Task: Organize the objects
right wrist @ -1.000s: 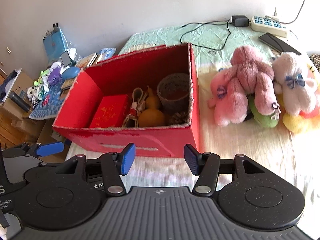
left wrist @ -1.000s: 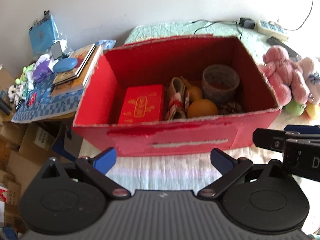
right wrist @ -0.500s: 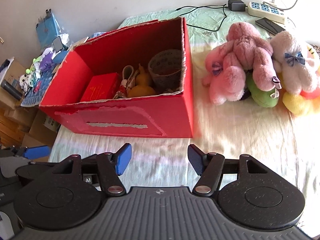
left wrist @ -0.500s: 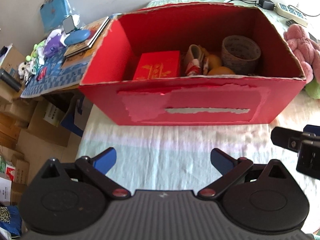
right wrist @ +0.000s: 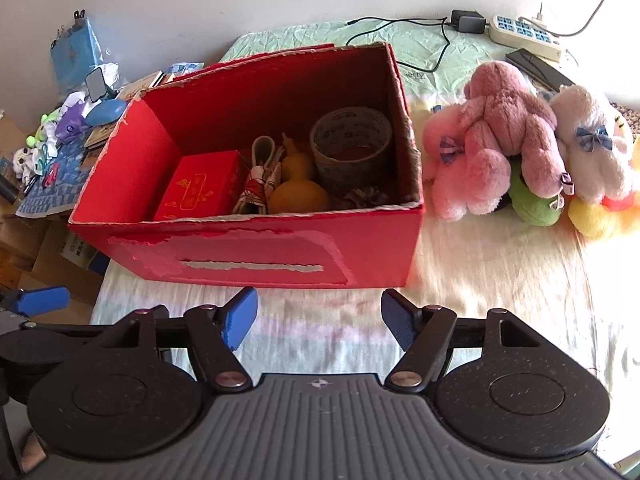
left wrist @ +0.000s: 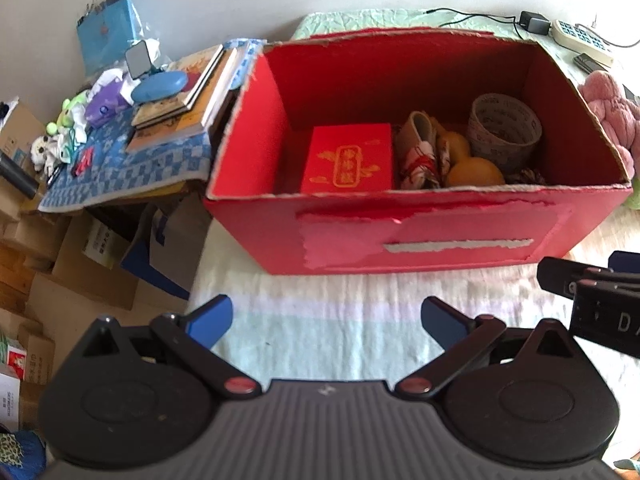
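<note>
Right wrist view: both tools empty, fingers apart, right tool (right wrist: 319, 322) and left tool (left wrist: 326, 322) short of red cardboard box (right wrist: 256, 256) on bed. Plush toys (right wrist: 504, 140) just right of box. Likely between picks; next move: reach for pink plush.

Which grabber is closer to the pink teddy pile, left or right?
Right. The right gripper sits in front of the red box, with the plush toys just beyond to its right. The left gripper is further left, by the box's other end.
</note>
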